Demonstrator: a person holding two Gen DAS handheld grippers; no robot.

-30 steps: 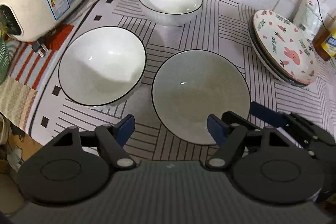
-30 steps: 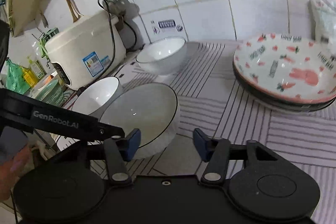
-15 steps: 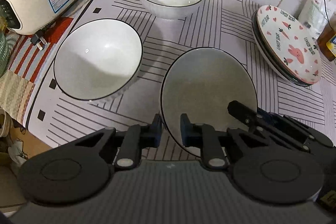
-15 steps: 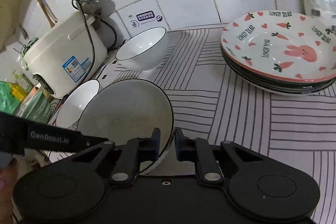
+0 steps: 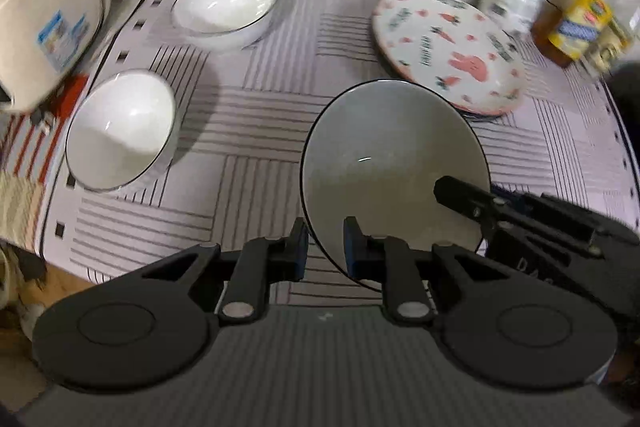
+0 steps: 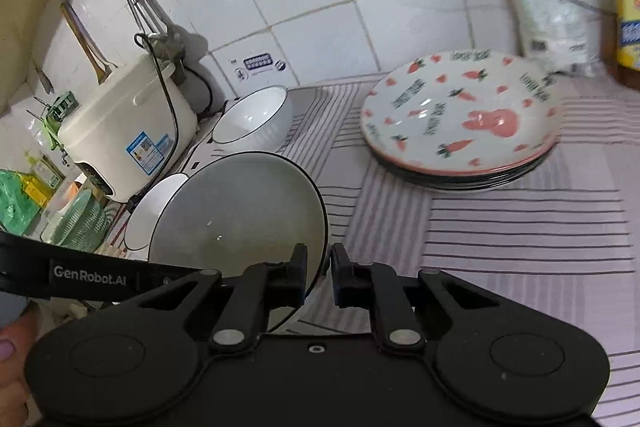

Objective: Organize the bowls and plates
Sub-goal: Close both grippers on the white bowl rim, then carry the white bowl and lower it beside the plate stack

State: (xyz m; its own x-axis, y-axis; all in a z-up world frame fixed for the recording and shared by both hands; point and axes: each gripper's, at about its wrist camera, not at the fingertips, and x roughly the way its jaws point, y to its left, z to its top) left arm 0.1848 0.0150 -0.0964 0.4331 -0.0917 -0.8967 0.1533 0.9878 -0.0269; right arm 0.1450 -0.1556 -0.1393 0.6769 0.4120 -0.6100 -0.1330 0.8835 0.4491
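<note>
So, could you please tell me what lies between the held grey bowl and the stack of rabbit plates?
Only bare striped mat. The right wrist view shows nothing between the grey bowl and the rabbit plates; the left wrist view agrees.

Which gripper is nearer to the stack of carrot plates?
Right. The right gripper clamps the gray bowl on its rim toward the carrot plates; the left gripper clamps the rim on the far side.
</note>
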